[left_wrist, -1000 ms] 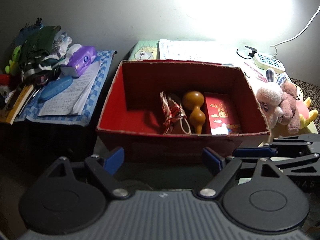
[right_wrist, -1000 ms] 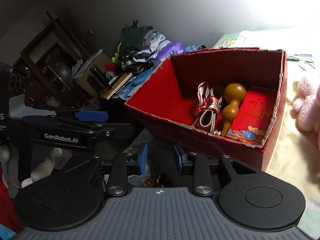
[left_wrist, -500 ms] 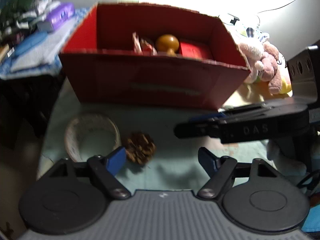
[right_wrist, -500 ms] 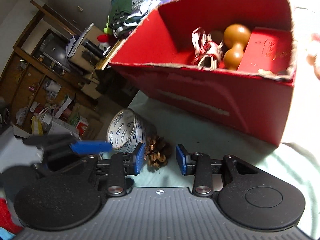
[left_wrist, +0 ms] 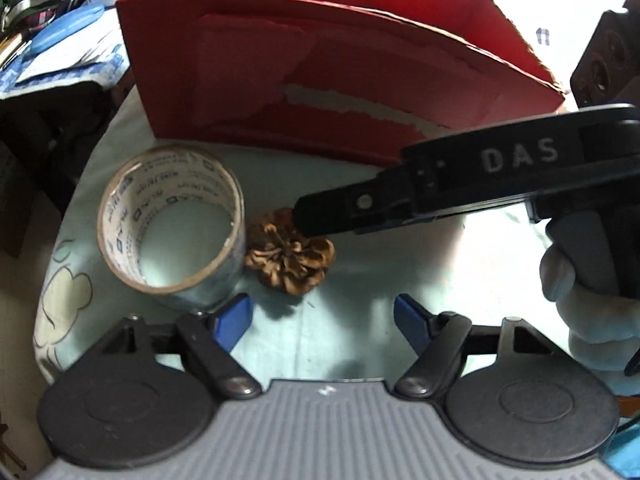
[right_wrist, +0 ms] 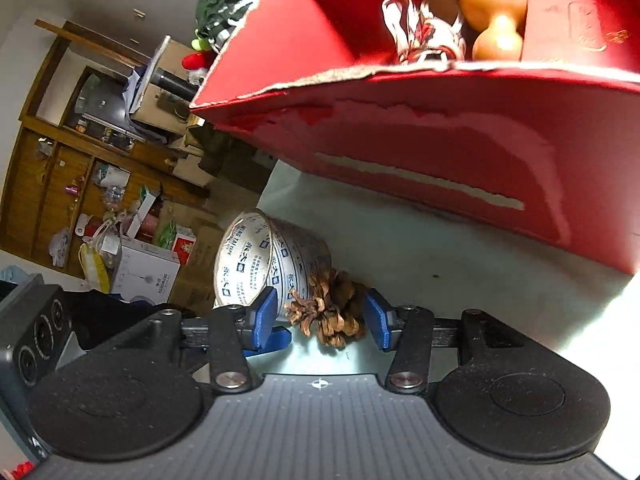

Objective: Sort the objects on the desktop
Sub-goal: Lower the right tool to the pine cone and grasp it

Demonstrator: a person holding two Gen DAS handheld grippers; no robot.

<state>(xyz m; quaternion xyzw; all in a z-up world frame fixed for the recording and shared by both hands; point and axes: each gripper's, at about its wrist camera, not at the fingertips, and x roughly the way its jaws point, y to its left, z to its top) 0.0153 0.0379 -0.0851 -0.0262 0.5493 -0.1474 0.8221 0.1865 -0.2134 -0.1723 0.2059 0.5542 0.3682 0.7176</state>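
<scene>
Both jaws apart, right gripper (right_wrist: 322,322) straddling the pine cone (right_wrist: 330,308), partly hiding it from left gripper (left_wrist: 322,316).

red box (right_wrist: 440,152): torn matt card | tape roll (left_wrist: 172,236): glossy | pine cone (right_wrist: 332,308): rough, woody

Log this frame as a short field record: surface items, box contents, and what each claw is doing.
surface items: tape roll and pine cone, touching, on a pale cloth
box: red cardboard box behind them
box contents: wooden gourd, red packet, red-and-white wrapped bundle
right claw: open, fingers either side of the pine cone, not closed on it
left claw: open, holding nothing, in front of the tape roll and pine cone
person: gloved hand on the right claw's handle
</scene>
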